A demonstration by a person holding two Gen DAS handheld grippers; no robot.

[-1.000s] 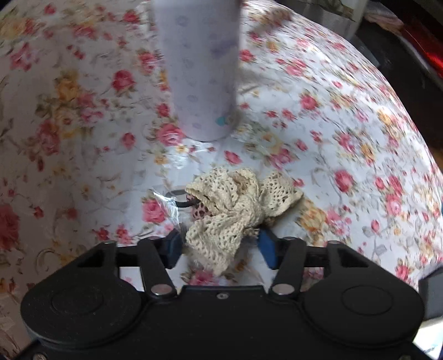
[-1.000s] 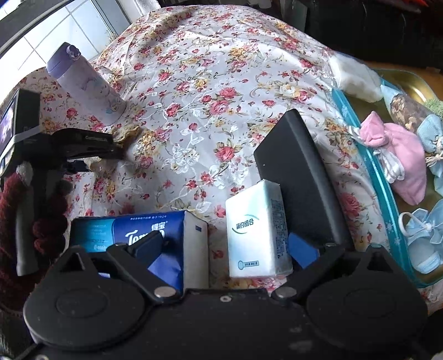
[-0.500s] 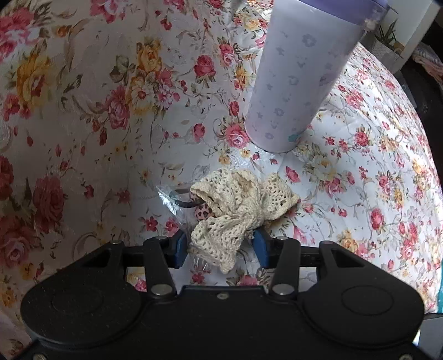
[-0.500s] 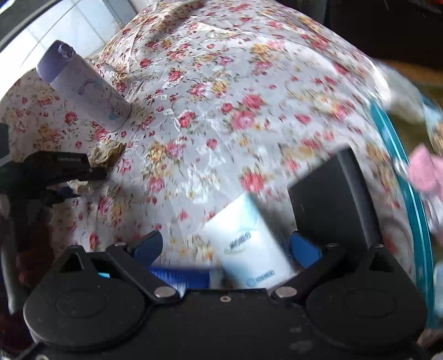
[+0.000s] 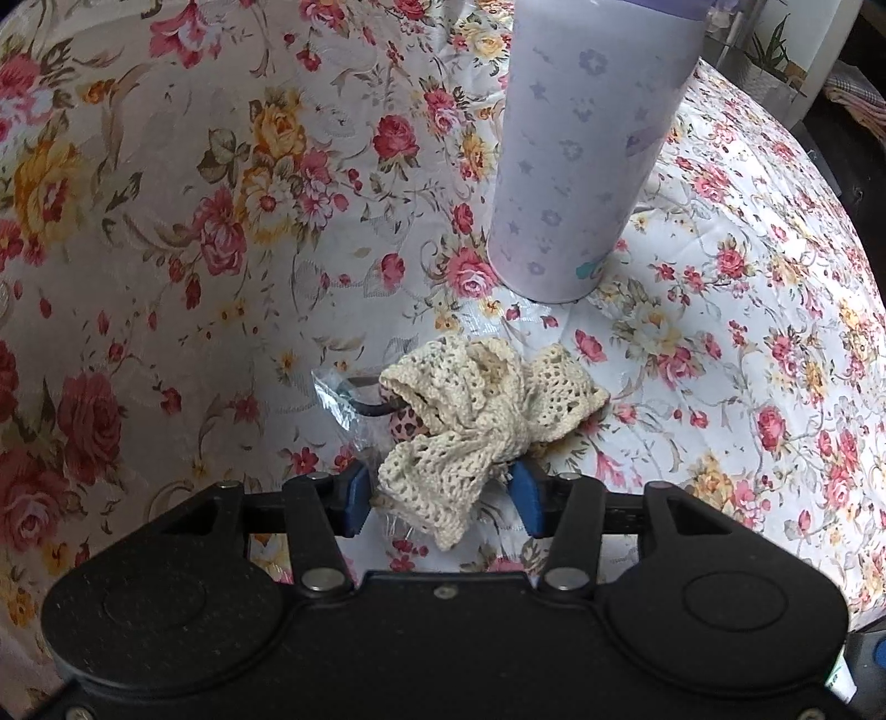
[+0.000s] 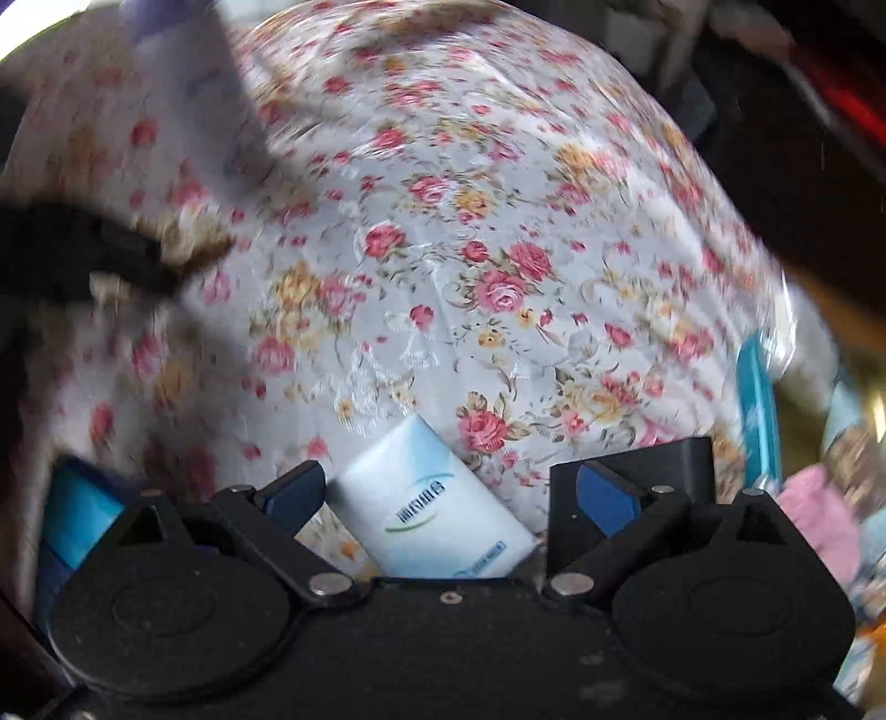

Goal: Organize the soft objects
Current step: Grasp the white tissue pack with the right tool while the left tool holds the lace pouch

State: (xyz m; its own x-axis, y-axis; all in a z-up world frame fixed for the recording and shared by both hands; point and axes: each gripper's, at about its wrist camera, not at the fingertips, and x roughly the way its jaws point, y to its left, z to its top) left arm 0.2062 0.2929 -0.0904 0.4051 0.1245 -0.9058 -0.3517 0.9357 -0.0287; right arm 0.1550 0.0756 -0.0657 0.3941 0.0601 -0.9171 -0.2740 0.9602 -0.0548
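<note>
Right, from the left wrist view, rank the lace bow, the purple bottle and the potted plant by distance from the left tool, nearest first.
1. Lace bow: between the fingers of the left tool, on the floral cloth.
2. Purple bottle: standing upright just beyond the bow, slightly right.
3. Potted plant: far background, upper right, past the cloth's edge.

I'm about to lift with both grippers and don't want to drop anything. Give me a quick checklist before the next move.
1. Left gripper pads against both sides of lace bow: ok.
2. Lace bow apart from purple bottle: ok.
3. Clear wrapper under the bow free of the pads: cannot tell.
4. Right gripper open around white tissue pack: ok.
5. Pack centred between the fingers: not ok, skewed, nearer one finger.
6. Right wrist view sharp: not ok, blurred.
</note>
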